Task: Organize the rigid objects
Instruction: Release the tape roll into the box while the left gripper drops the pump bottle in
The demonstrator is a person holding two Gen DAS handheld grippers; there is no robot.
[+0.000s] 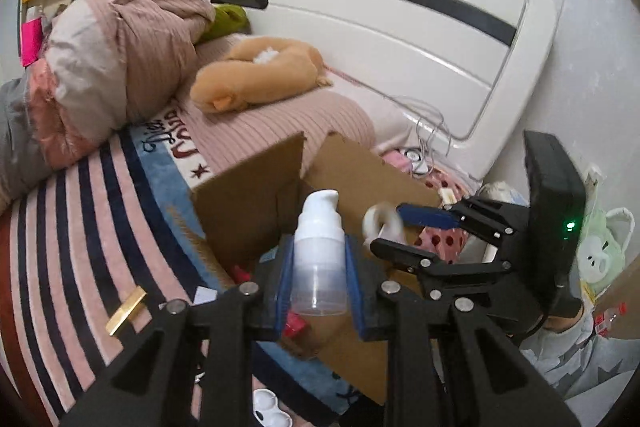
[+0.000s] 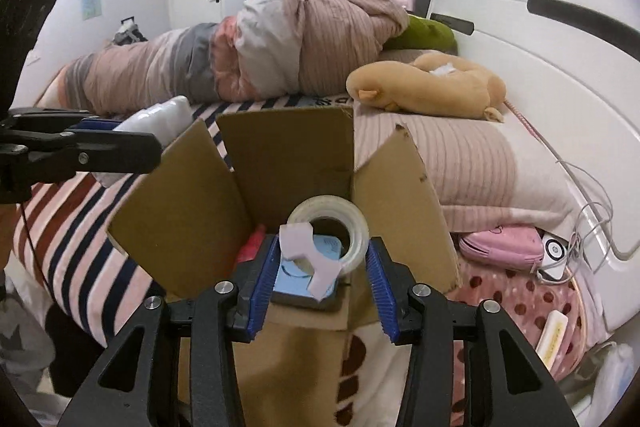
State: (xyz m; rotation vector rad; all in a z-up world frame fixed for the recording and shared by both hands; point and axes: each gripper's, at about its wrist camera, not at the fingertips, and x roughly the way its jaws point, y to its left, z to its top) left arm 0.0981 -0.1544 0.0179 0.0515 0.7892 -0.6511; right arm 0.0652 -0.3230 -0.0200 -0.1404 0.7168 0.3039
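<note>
My left gripper [image 1: 319, 279] is shut on a clear pump bottle with a white cap [image 1: 319, 263], held upright beside the open cardboard box [image 1: 248, 195] on the bed. My right gripper [image 2: 320, 267] hangs over the box [image 2: 288, 163] with its blue pads spread; a roll of clear tape [image 2: 340, 223] with a loose white strip sits between them, not clearly clamped. In the left wrist view the right gripper [image 1: 394, 231] shows at the box with the tape roll [image 1: 380, 223]. A blue-faced item [image 2: 296, 279] and something red [image 2: 252, 243] lie in the box.
A striped blanket [image 1: 80, 247] covers the bed, with a rolled quilt [image 2: 240, 59], a tan plush toy [image 2: 432, 87] and a pink pillow [image 2: 460, 163]. A gold bar [image 1: 126, 311] lies on the blanket. A pink pouch [image 2: 500, 247] and cables [image 2: 580, 227] sit by the white headboard [image 1: 380, 39].
</note>
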